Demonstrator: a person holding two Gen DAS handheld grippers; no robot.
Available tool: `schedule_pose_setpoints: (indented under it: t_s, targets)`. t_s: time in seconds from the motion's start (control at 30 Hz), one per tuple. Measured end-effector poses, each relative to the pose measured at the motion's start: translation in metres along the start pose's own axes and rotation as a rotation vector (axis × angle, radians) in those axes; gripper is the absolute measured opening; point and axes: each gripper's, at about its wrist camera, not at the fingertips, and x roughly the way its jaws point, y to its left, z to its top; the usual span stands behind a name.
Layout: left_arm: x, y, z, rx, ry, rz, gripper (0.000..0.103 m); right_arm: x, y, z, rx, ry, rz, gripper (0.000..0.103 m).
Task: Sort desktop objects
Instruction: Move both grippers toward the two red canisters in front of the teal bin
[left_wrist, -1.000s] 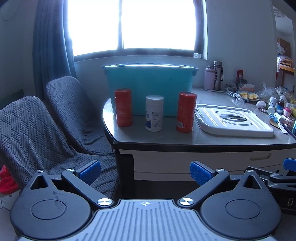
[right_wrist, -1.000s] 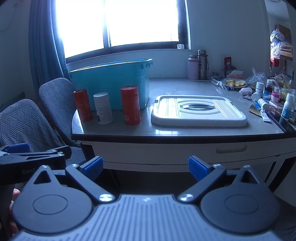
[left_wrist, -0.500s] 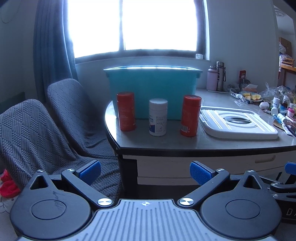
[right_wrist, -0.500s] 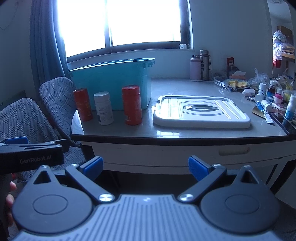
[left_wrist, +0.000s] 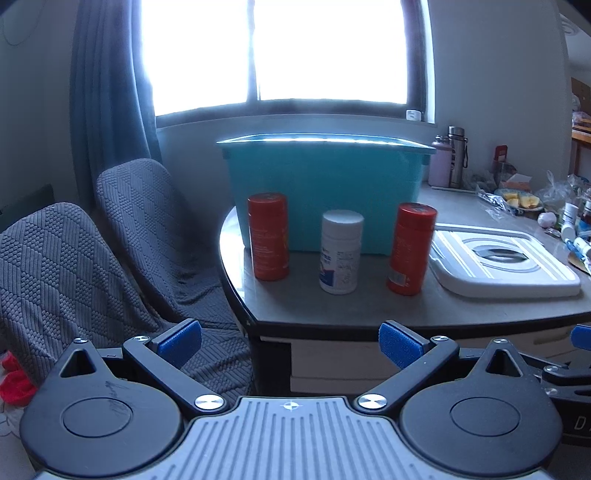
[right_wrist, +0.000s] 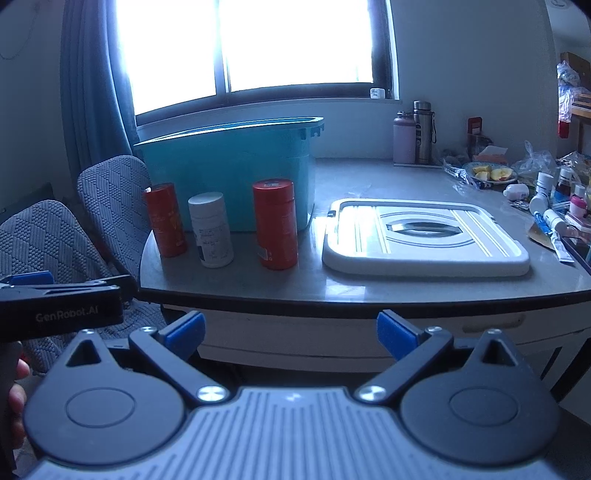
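Left wrist: grey desk (left_wrist: 369, 310) under bright window (left_wrist: 325, 51) (both grippers' fingers spread, empty)

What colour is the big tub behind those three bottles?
The tub is teal, a blue-green plastic. The left wrist view shows it best, facing it head-on.

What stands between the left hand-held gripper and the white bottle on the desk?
Nothing visible: the left hand-held gripper is open before the desk edge, and bare desktop leads to the white bottle.
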Motion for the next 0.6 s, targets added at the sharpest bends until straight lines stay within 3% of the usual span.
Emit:
schedule_pose_setpoints:
  t_s: [0.6]
  targets:
    - [0.077,0.018,0.020,-0.003,0.003,0.034,0.103,0.070,0.012,0.020,0.002,-0.032,-0.015,0.100]
